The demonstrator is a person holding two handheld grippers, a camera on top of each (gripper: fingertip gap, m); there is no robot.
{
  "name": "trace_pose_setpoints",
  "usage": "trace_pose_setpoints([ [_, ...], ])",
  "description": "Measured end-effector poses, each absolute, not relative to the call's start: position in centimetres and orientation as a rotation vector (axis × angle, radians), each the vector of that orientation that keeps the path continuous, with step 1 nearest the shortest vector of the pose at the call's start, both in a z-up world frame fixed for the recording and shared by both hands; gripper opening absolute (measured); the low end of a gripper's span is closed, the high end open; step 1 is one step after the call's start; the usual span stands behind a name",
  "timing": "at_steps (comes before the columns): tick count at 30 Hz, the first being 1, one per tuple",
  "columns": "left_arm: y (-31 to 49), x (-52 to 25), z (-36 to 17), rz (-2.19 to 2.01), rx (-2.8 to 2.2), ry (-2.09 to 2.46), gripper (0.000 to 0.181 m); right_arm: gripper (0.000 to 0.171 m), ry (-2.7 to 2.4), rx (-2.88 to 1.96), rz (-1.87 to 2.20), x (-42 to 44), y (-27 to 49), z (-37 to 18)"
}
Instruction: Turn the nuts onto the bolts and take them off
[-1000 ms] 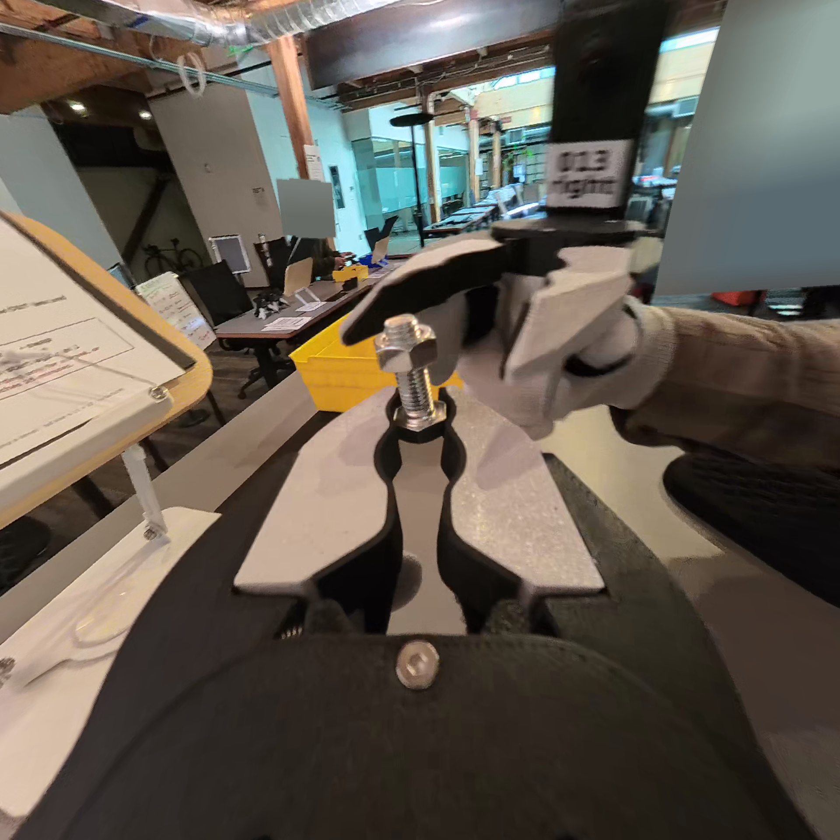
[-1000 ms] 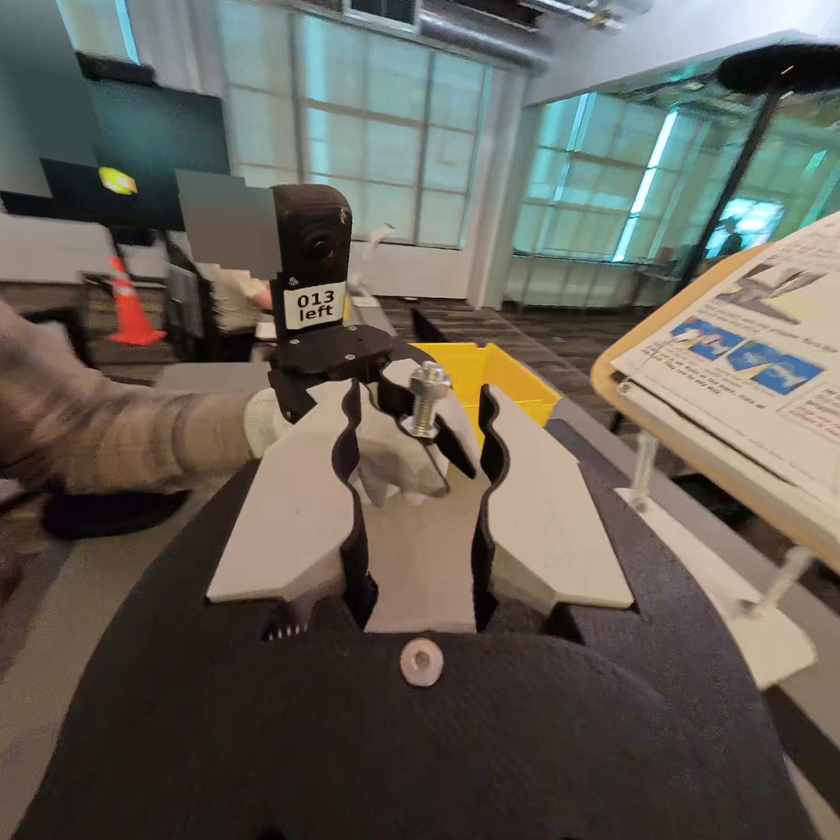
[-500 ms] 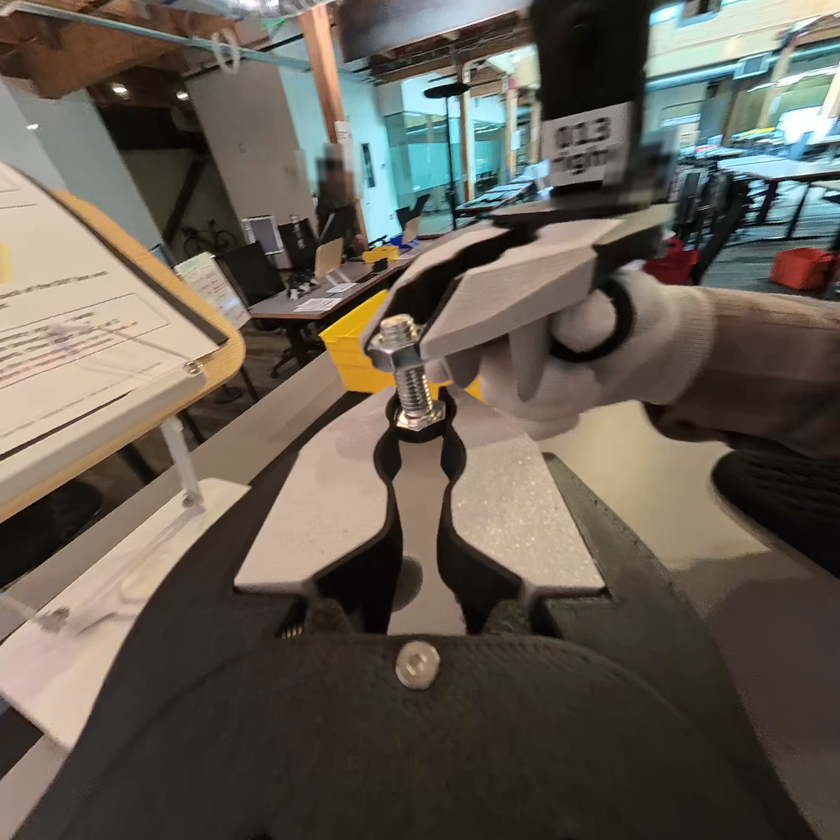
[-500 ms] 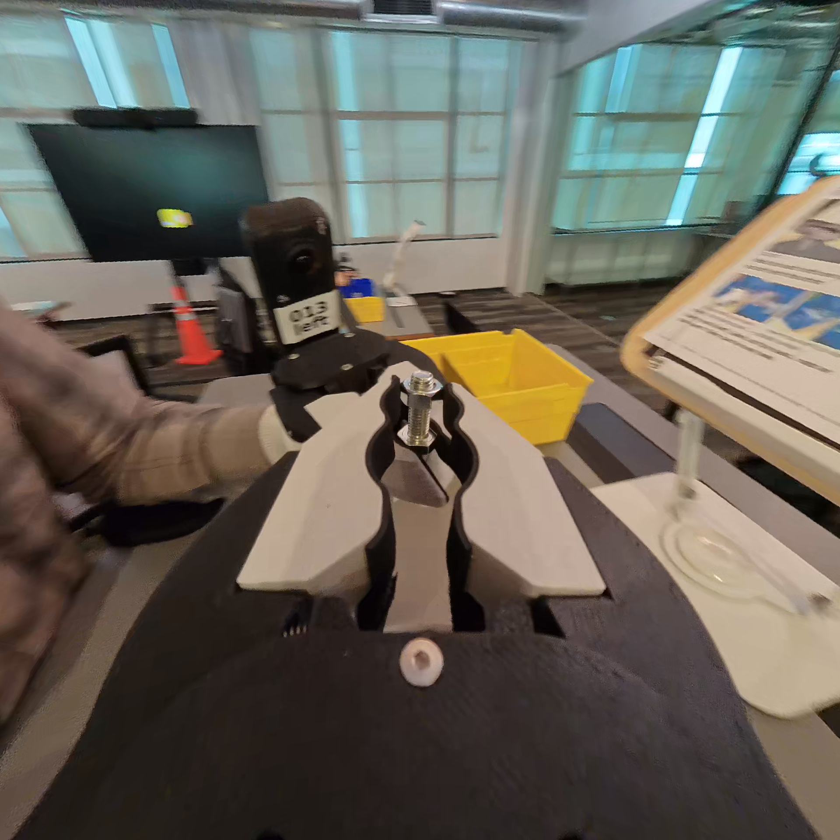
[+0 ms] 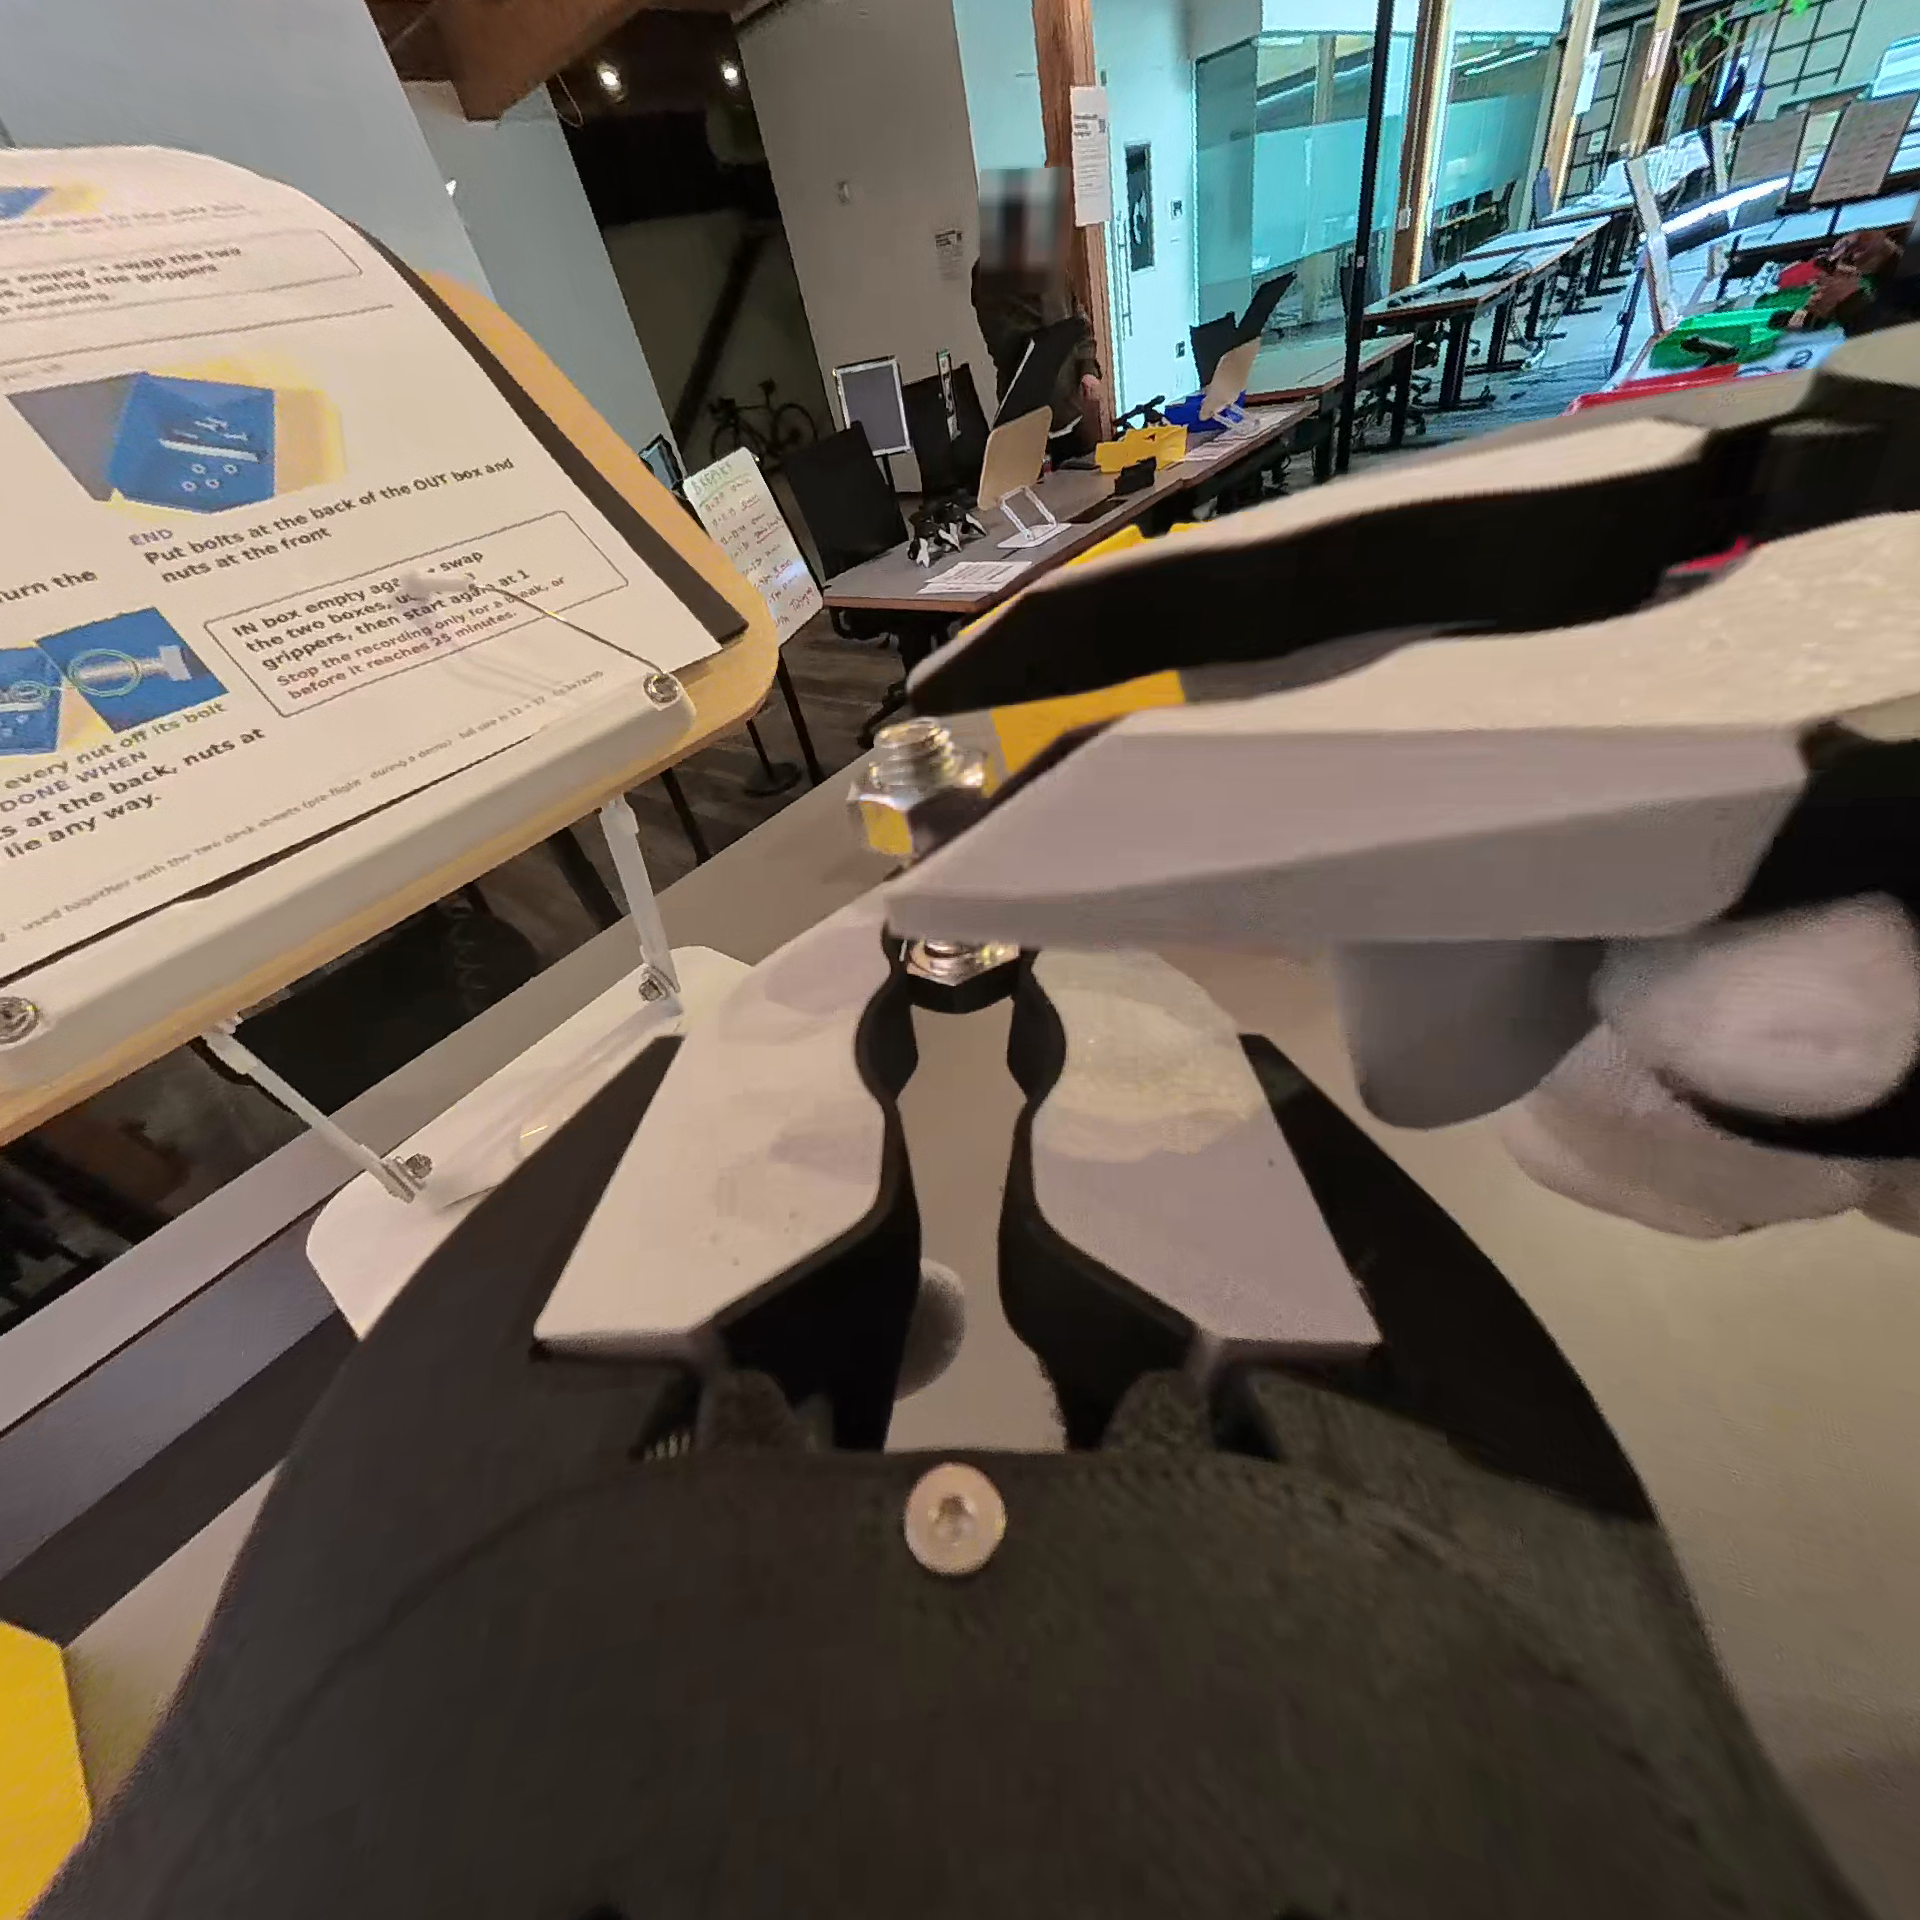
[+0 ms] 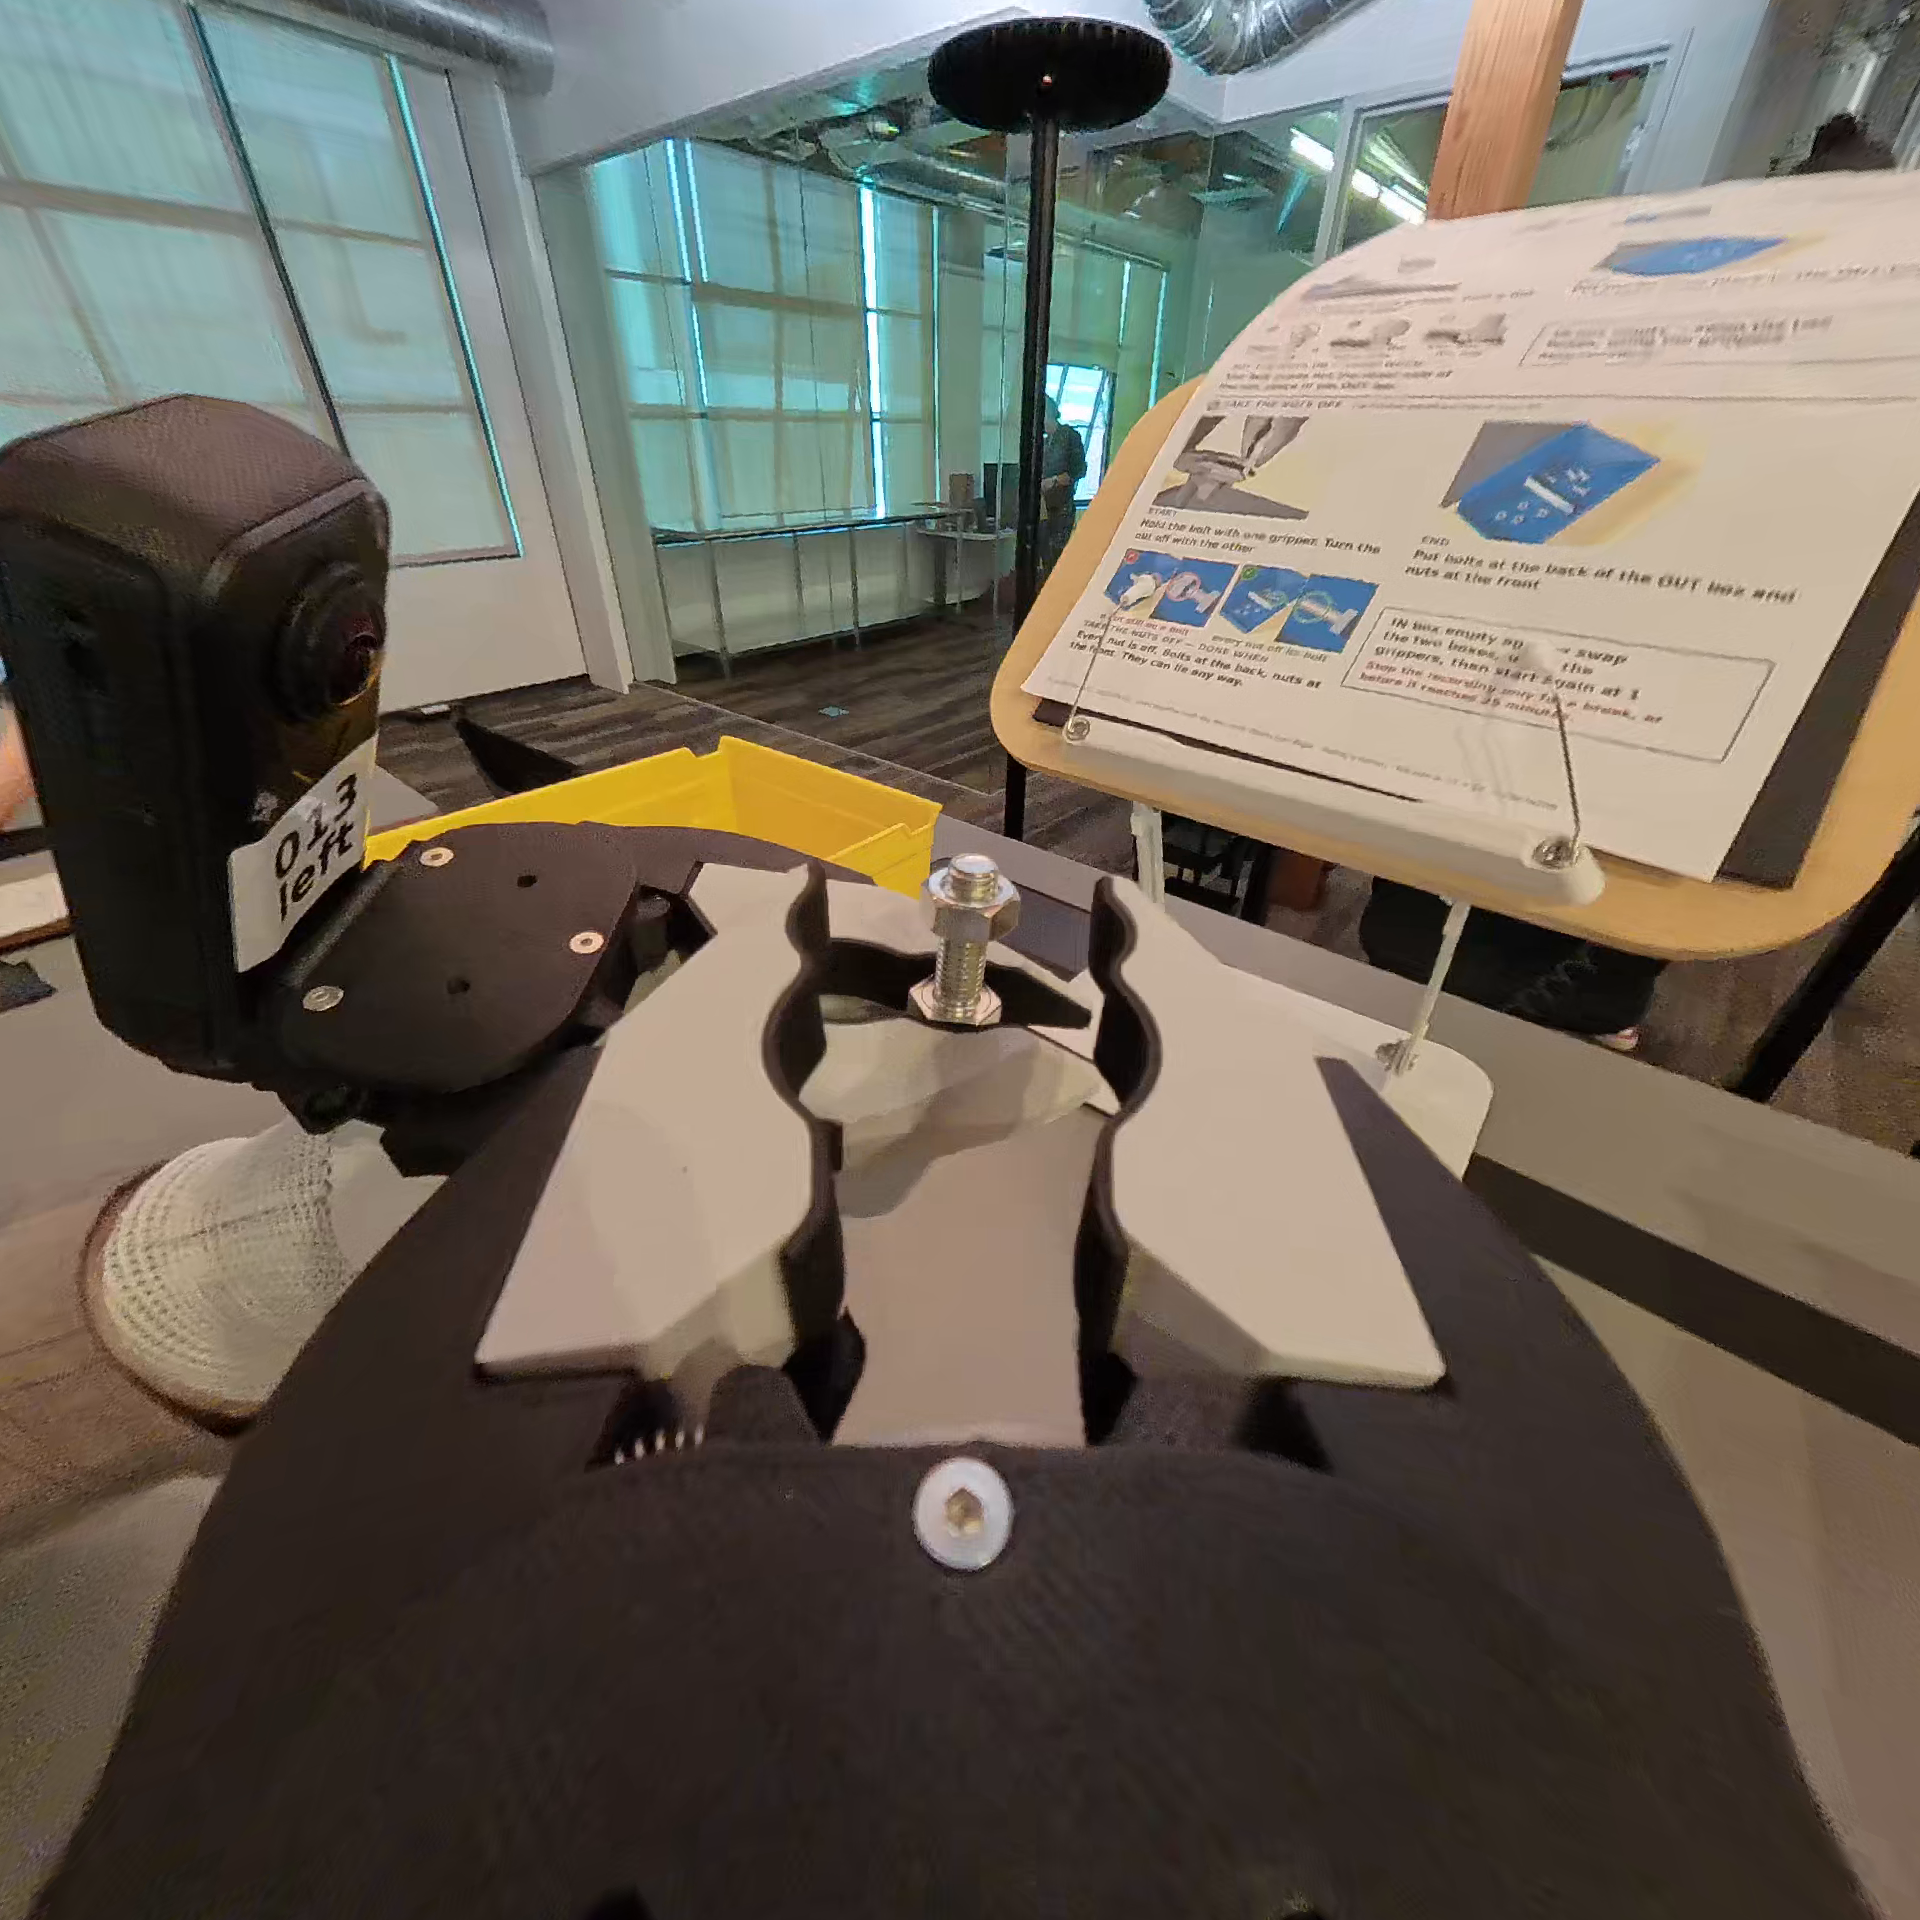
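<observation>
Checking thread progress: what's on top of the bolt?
A hex nut sits near the top of the bolt, whose tip pokes through. The left gripper holds the head; its underside is hidden.

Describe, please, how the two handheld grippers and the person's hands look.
Both grippers, left and right, have a textured black body, a silver screw at its centre, and two flat pale-grey fingers with wavy black inner pads. A black camera block with a white label tops the left one. The hands wear white knit gloves.

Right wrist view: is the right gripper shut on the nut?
No: the right gripper stands open, its fingers apart on either side of the nut at the top of the bolt.
</observation>
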State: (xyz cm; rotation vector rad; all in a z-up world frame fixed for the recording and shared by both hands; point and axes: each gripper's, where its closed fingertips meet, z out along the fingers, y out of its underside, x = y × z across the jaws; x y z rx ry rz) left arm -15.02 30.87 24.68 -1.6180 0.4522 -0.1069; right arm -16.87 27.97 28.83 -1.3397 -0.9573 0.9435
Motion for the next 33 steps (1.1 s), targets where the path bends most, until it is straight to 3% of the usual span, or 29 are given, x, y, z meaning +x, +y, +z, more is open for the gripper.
trace_pose_setpoints([
  [9,30.5,-14.5,25.3,-0.107,-1.602,0.461,0.014,0.042,-0.968,-1.300,0.940,-14.5,28.0,31.2],
  [21,29.1,-11.7,25.8,-0.244,-1.522,0.603,0.014,0.041,-1.387,-1.227,1.062,-13.8,25.9,30.4],
  [28,29.1,-11.3,25.4,-0.223,-1.525,0.621,0.014,0.017,-1.444,-1.258,1.078,-14.1,26.0,28.6],
  [33,29.2,-11.4,25.4,-0.225,-1.523,0.612,0.014,0.016,-1.373,-1.250,1.085,-14.3,26.2,28.6],
])
